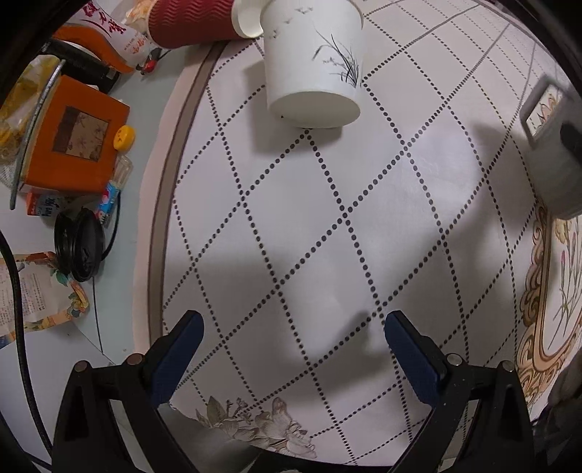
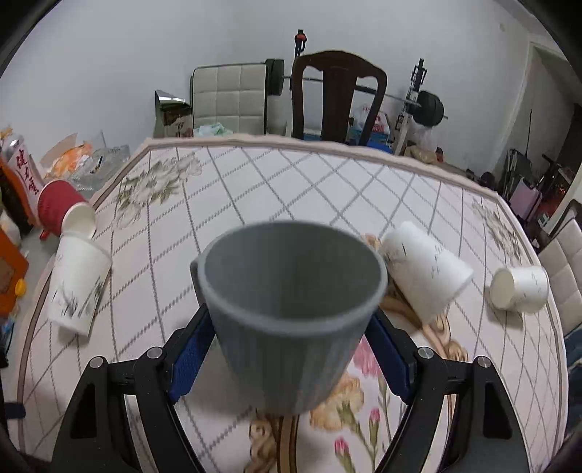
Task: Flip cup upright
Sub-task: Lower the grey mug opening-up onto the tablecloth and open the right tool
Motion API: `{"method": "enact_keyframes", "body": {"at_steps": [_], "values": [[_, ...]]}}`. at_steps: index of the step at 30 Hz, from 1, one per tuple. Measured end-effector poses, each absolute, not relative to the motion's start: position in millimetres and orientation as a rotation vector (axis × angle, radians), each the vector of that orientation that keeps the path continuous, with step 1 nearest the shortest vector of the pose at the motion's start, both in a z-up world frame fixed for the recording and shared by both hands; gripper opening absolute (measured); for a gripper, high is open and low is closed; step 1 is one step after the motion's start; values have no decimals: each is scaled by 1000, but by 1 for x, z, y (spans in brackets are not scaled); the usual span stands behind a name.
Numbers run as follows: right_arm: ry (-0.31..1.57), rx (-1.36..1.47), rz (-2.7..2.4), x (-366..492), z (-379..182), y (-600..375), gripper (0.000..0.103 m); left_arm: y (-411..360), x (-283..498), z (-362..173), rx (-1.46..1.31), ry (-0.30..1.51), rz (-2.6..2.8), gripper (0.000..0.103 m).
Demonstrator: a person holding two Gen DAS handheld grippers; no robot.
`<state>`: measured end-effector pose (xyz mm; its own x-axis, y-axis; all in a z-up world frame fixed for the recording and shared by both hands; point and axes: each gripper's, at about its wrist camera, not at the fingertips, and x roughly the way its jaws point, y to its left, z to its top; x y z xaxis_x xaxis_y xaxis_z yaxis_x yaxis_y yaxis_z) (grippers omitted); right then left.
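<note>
My right gripper (image 2: 289, 338) is shut on a grey ribbed cup (image 2: 291, 316), held above the table with its mouth up and tilted toward the camera. The same grey cup shows at the right edge of the left wrist view (image 1: 553, 163). My left gripper (image 1: 293, 327) is open and empty, low over the checked tablecloth (image 1: 327, 236). A white paper cup with an ink plant print (image 1: 313, 69) lies ahead of it; it also shows in the right wrist view (image 2: 78, 287).
A red ribbed cup (image 1: 192, 22) lies on its side behind the white one. Two more white cups (image 2: 425, 269) (image 2: 520, 289) lie on the right. An orange box (image 1: 72, 138), a black lid (image 1: 78, 247) and packets clutter the left. A dark chair (image 2: 338, 94) stands behind the table.
</note>
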<state>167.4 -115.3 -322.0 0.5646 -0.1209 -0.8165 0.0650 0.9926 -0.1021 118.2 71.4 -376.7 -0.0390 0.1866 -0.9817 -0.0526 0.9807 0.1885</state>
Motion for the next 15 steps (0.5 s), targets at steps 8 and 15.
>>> {"method": "enact_keyframes", "body": {"at_steps": [8, 15], "values": [[1069, -14, -140, 123, -313, -123, 95, 80, 95, -331, 134, 1485, 142, 102], [1058, -11, -269, 70, -259, -132, 103, 60, 72, -270, 145, 1348, 55, 102]]}}
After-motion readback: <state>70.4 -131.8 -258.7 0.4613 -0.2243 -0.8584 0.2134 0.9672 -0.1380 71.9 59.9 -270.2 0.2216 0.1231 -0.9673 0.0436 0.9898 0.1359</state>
